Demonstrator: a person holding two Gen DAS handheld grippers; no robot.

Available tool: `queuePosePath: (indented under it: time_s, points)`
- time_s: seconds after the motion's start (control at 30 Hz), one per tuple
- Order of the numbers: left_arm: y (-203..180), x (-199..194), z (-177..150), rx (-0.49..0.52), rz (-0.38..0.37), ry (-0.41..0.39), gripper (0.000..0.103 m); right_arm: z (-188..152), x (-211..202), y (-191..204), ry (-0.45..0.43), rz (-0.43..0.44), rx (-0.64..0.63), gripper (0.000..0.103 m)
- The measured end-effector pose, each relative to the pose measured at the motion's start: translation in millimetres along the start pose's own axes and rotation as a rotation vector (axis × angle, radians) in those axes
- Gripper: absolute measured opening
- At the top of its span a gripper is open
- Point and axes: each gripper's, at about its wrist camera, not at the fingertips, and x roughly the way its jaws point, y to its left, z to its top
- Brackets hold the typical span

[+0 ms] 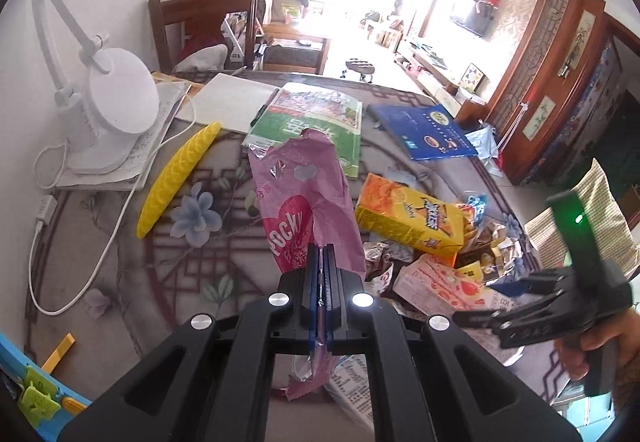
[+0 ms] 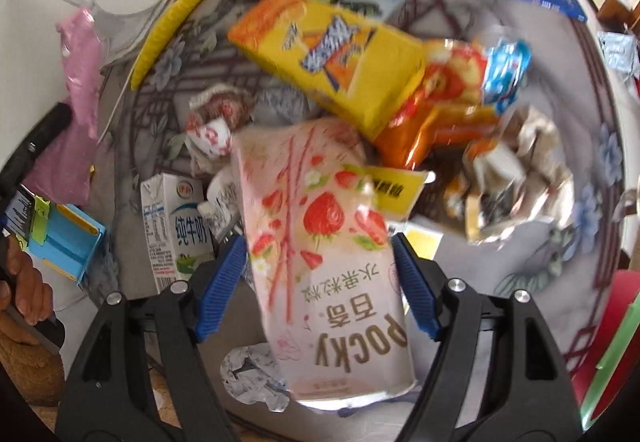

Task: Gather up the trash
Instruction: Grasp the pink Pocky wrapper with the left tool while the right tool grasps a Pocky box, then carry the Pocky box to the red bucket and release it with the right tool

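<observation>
Left tongs (image 1: 322, 274): clamped on the thin pink Pocky wrapper (image 1: 308, 202), held above the tabletop (image 1: 120, 262).
Right tongs (image 2: 320, 282): part-open, straddling the strawberry Pocky box (image 2: 320, 250); pads not pressing.
Risk, wrapper: foil is slick and may slide out.
Risk, box: its wide face may buckle or twist loose.
Risk, neighbours: milk carton (image 2: 176, 230) and yellow box (image 2: 340, 58) lie close and may get knocked.

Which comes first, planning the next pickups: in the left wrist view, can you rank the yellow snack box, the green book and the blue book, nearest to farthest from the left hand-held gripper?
1. Yellow snack box, just right of the left hand-held gripper.
2. Green book, straight ahead, beyond the pink wrapper.
3. Blue book, far right.
</observation>
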Motion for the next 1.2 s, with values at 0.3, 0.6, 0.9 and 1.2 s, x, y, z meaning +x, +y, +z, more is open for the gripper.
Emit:
queuePosePath:
  time_s: [0.3,0.6,0.9,1.2]
  points:
    - [-18,1,1,0.029,-0.029,0.008,0.0,-16,-10,3,-0.102,0.007,0.018,0.057]
    - [-39,-8,8,0.057,-0.053,-0.007,0.0,-34,-72,3,-0.305,0.087,0.109,0.056]
    - [-68,-9,6,0.095,-0.095,0.008,0.0,-70,-109,-17,-0.408,0.087,0.214,0.056]
    - [-126,0,1,0.18,-0.146,0.047,0.0,-109,-131,-67,-0.47,0.068,0.338,0.056]
